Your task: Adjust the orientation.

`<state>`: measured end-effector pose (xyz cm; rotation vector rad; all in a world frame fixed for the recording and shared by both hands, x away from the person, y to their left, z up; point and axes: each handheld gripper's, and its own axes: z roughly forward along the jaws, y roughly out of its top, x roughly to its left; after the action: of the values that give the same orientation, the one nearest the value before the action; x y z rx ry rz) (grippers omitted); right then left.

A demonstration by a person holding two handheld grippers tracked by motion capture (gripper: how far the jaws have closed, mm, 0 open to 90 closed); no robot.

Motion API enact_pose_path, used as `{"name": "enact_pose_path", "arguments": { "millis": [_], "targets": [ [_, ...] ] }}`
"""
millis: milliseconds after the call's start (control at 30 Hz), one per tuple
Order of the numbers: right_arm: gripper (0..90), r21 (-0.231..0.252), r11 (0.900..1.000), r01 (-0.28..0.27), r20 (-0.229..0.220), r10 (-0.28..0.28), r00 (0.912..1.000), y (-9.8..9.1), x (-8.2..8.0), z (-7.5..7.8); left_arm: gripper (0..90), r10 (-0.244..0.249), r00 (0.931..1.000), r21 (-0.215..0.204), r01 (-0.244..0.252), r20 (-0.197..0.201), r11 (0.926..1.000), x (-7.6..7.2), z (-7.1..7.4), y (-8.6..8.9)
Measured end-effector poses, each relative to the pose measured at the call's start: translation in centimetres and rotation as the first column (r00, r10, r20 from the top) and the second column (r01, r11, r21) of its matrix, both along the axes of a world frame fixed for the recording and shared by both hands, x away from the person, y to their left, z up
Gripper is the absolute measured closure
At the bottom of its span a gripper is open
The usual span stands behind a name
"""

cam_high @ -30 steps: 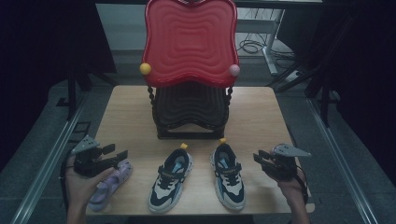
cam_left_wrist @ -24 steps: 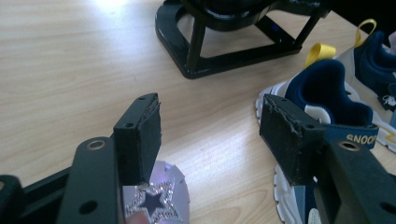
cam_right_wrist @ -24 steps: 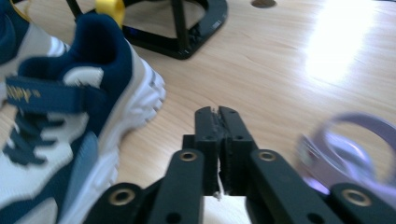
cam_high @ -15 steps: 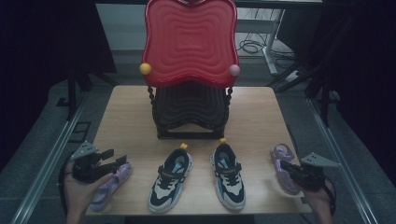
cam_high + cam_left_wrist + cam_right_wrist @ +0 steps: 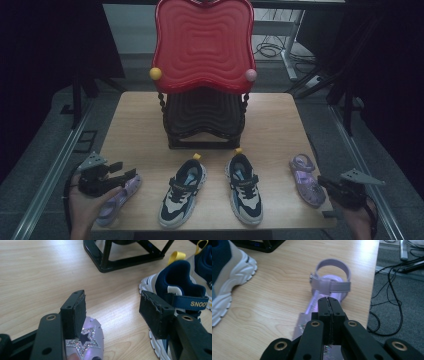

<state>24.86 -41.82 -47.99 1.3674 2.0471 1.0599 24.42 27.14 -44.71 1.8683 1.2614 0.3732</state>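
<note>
The left claw (image 5: 131, 176) is held level at the desk's (image 5: 135, 125) front left corner, jaws apart, over the toe of a purple sandal (image 5: 86, 343); one pad touches its star. The right claw (image 5: 329, 305) is seen at the front right corner, jaws pressed together, nothing visibly gripped, above the toe end of the second purple sandal (image 5: 306, 179). Two sneakers (image 5: 183, 191) are set between, before a black stand (image 5: 202, 122).

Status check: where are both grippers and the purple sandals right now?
Left gripper open over the toe of the left purple sandal. Right gripper shut, just above the right purple sandal; grip unclear. Sneakers between, nothing blocking.
</note>
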Motion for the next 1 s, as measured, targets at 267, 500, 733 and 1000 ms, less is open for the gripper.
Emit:
{"name": "enact_pose_path", "arguments": {
  "millis": [267,500,733,1000],
  "targets": [
    [89.4,-0.017,0.9995,0.026,-0.040,-0.027,0.9988,-1.4,0.5,-1.2,38.4,0.017,0.9999,0.013,-0.016,-0.004,0.9998,0.0,-0.1,0.4],
    [89.4,-0.040,0.9991,0.012,-0.068,-0.015,0.9976,-1.6,0.5,-1.6,38.3,0.014,0.9997,0.027,-0.013,-0.020,0.9995,0.0,-0.2,0.3],
    [89.4,-0.053,0.9983,0.022,-0.066,-0.026,0.9975,-1.4,0.0,-1.8,38.2,0.015,0.9997,0.028,-0.015,-0.021,0.9995,-0.1,-0.2,0.6],
    [89.4,-0.062,0.9980,0.007,-0.069,-0.011,0.9976,-1.0,-0.4,-1.8,38.1,0.016,0.9996,0.030,-0.015,-0.022,0.9994,-0.1,-0.3,0.5]
  ]
}}
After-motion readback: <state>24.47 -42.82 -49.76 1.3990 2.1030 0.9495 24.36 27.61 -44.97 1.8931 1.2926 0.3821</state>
